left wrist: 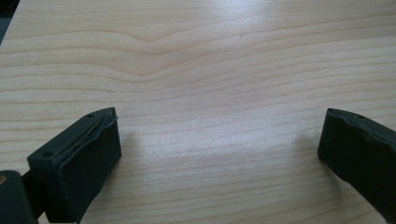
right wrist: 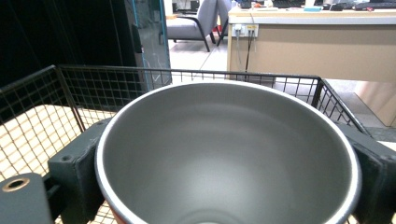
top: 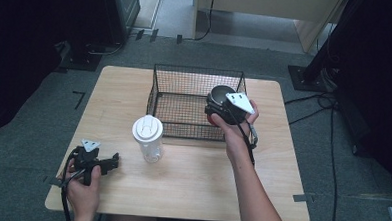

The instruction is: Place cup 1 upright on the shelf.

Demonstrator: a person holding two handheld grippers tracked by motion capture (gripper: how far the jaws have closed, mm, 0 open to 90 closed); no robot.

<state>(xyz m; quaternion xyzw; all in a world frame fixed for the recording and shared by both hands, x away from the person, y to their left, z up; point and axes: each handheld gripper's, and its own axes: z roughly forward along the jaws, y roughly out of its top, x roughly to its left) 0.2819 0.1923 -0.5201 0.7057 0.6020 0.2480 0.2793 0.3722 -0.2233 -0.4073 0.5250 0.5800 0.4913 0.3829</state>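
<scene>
Over the wire basket's (top: 184, 97) right side, the right gripper (top: 223, 107) clamps a grey cup (right wrist: 229, 154) between its jaws. Near left, the left gripper (left wrist: 219, 149) rests wide open on the table (top: 191, 180), beside a bottle (top: 148, 137).

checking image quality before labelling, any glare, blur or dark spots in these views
High view: the table is evenly lit, the corners nearly black. Left gripper view: soft glare on the wood, sharp grain. Right gripper view: the cup is slightly soft up close, its rim shining; the basket stays clear.
</scene>
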